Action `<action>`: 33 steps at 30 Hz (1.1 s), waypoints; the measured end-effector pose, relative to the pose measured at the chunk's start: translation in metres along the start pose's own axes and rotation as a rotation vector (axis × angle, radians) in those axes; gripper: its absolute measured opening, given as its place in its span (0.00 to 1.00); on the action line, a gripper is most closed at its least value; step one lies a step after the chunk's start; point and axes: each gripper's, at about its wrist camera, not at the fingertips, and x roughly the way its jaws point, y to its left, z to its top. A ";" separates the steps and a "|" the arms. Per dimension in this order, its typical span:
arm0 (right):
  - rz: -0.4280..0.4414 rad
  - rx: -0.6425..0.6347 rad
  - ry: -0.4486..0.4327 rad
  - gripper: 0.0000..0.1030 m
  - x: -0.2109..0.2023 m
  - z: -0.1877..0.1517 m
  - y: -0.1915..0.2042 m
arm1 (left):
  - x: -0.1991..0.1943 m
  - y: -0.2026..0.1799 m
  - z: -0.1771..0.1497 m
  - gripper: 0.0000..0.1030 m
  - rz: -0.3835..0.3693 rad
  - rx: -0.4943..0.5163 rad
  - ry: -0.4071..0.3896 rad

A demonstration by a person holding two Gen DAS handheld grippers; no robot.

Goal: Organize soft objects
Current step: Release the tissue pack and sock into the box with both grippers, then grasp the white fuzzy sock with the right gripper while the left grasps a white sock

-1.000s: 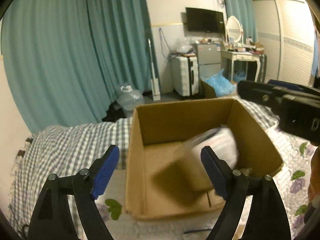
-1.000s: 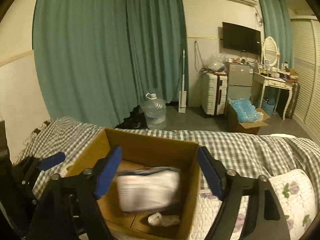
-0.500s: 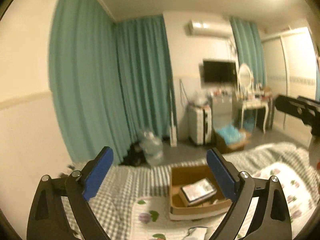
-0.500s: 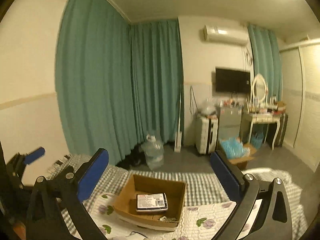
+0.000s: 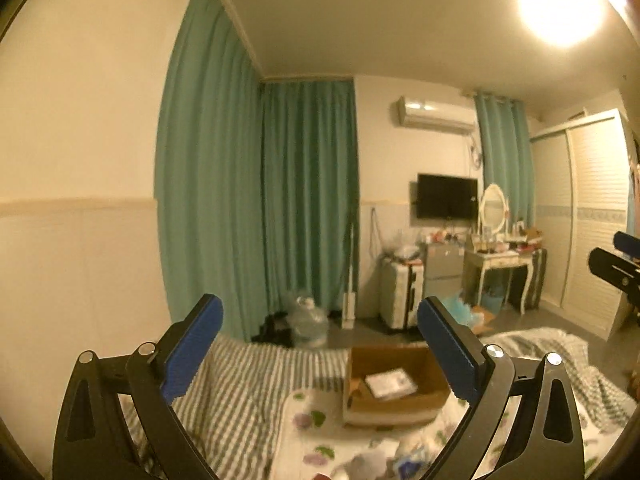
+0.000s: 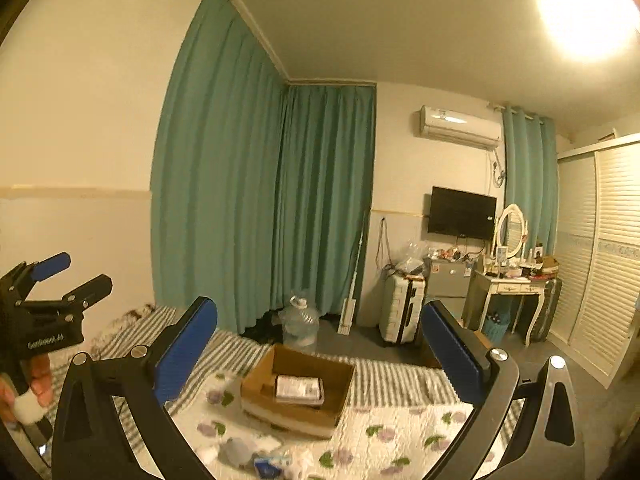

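Both tools spread wide, holding nothing: left tool (image 5: pixel 320 356), right tool (image 6: pixel 320 354).
Cardboard box (image 6: pixel 298 394) on bed (image 6: pixel 400 428), white packet (image 6: pixel 299 388) lying flat inside.
Loose soft items (image 6: pixel 260 454) below you, nearer than box; your right tool looks nearer.

White lettering runs along the side of the left gripper (image 6: pixel 52 276) in the right wrist view, too blurred to read. The packet (image 6: pixel 299 388) in the cardboard box (image 6: pixel 296 412) bears an illegible label.
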 end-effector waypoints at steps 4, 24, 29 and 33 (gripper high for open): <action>0.042 0.007 0.071 1.00 0.011 -0.058 0.009 | 0.010 0.004 -0.048 0.97 -0.044 -0.017 0.077; 0.132 -0.084 0.604 1.00 0.190 -0.304 0.016 | 0.136 -0.018 -0.246 0.97 -0.009 0.018 0.488; 0.155 -0.097 0.677 0.98 0.215 -0.326 0.015 | 0.151 -0.007 -0.280 0.97 -0.015 -0.026 0.611; 0.191 -0.070 0.752 0.80 0.233 -0.344 0.017 | 0.160 -0.001 -0.292 0.97 -0.026 -0.067 0.676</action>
